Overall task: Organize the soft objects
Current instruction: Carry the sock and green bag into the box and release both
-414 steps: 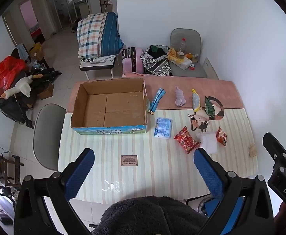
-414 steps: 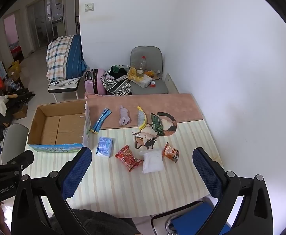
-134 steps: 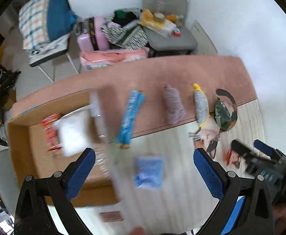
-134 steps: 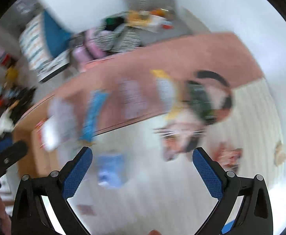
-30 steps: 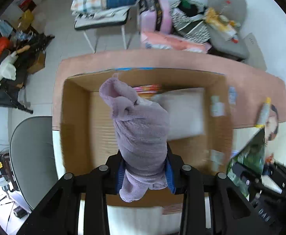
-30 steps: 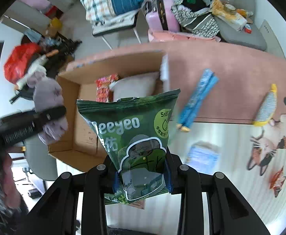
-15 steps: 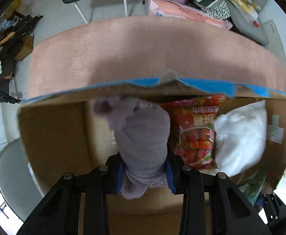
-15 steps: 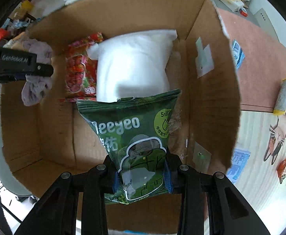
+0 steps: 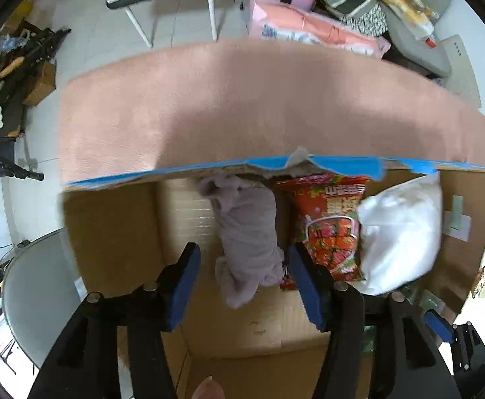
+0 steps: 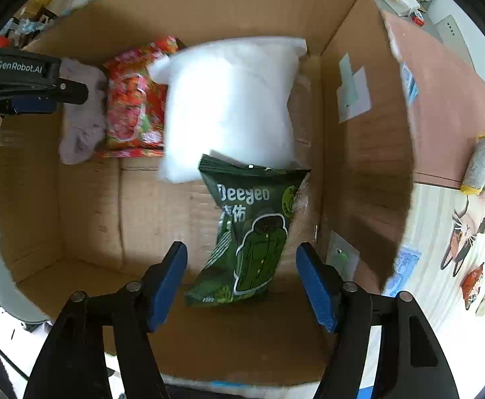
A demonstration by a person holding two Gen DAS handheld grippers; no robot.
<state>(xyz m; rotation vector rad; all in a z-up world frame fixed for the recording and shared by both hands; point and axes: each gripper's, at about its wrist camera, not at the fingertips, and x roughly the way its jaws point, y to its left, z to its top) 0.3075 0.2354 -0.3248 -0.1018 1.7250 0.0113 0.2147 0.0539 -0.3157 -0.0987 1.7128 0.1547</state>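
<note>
My left gripper (image 9: 242,276) has just been opening, its pads clear of the lilac cloth bundle (image 9: 247,236) lying in the cardboard box (image 10: 359,139). My right gripper (image 10: 242,282) has just been opening too; the green snack bag (image 10: 249,232) sits loose between its fingers, leaning on the white pillow pack (image 10: 232,99) beside the red snack bag (image 10: 132,99).

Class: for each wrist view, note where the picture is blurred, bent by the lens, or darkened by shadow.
Left wrist view: the pink cloth and the cardboard box rim bow strongly from the fisheye lens, a broad shadow crosses the cloth, and the white bag looks smeared. Right wrist view: the white bag's edges are soft, the green snack bag is slightly blurred, and the box's right wall lies in shadow.
</note>
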